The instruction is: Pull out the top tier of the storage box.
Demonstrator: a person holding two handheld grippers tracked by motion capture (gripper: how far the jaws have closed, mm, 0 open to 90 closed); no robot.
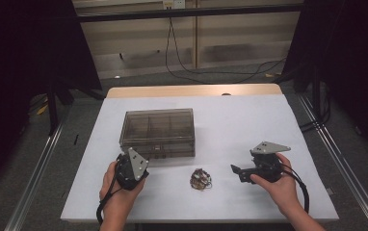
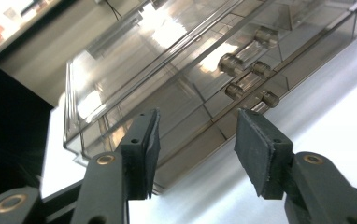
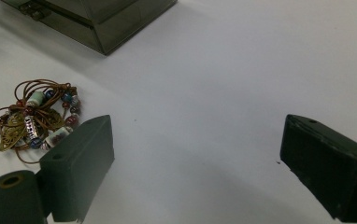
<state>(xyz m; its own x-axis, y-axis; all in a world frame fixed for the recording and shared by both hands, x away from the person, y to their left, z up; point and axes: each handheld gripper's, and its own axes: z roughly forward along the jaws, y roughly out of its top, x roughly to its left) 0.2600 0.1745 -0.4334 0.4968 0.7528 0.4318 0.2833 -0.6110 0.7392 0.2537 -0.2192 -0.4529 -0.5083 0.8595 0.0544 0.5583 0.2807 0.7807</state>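
A smoky see-through compartment box [image 1: 158,130] sits with its lid down on the white table cover [image 1: 249,120]. My left gripper [image 1: 135,161] is just in front of the box's near left corner, open. In the left gripper view its jaws [image 2: 197,128] stand apart before the box's front wall [image 2: 190,70] and clasp [image 2: 249,74], with nothing between the pads. A tangle of brown cord and coloured beads [image 1: 200,179] lies between the two hands. My right gripper [image 1: 235,170] points left toward it, open wide [image 3: 195,140] and empty, with the beads [image 3: 34,119] just beyond its left jaw.
The box corner [image 3: 97,18] shows at the top of the right gripper view. The wooden table edge [image 1: 191,90] lies at the far side. Black stands and cables sit on the floor beyond and beside the table.
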